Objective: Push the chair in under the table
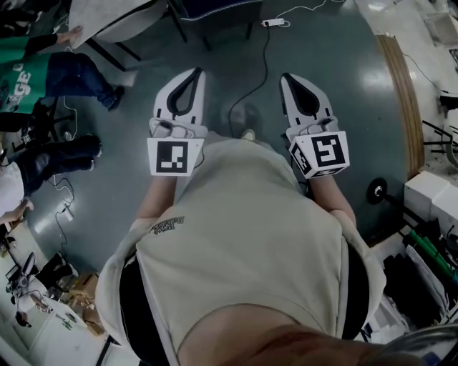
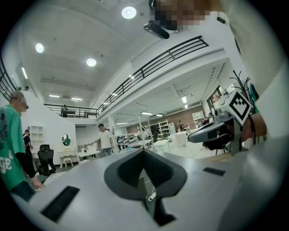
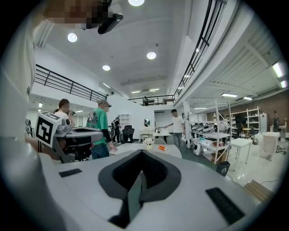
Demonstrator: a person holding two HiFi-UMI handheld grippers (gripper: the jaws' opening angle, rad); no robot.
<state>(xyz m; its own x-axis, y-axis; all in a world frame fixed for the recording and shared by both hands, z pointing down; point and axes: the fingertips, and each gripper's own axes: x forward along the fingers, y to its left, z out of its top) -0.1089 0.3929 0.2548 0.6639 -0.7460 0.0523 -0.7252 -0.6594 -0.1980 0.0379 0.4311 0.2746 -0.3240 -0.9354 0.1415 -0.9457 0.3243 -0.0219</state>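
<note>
Facing the tabletop [image 1: 107, 18], the left tool [image 1: 195, 75] and right tool [image 1: 288, 78] sit level, jaws together, empty. Both should meet the chair [image 1: 215, 10] squarely, pushing evenly.

Grippers: two, left gripper [image 1: 195, 73] and right gripper [image 1: 288, 76].
Marker cubes [image 1: 172, 156] [image 1: 322, 154]: two, one per gripper.
Round ceiling lamps [image 3: 72, 37] [image 3: 151, 55] [image 3: 106, 67] [image 3: 135, 2], right gripper view: four.
Floor power strip [image 1: 275, 23]: one.
Green-shirted bystander [image 3: 100, 124]: one.

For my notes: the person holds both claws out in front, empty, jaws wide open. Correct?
Not quite: the jaws of the left claw and right claw are shut, as the two gripper views show. Both are empty and held out in front.
</note>
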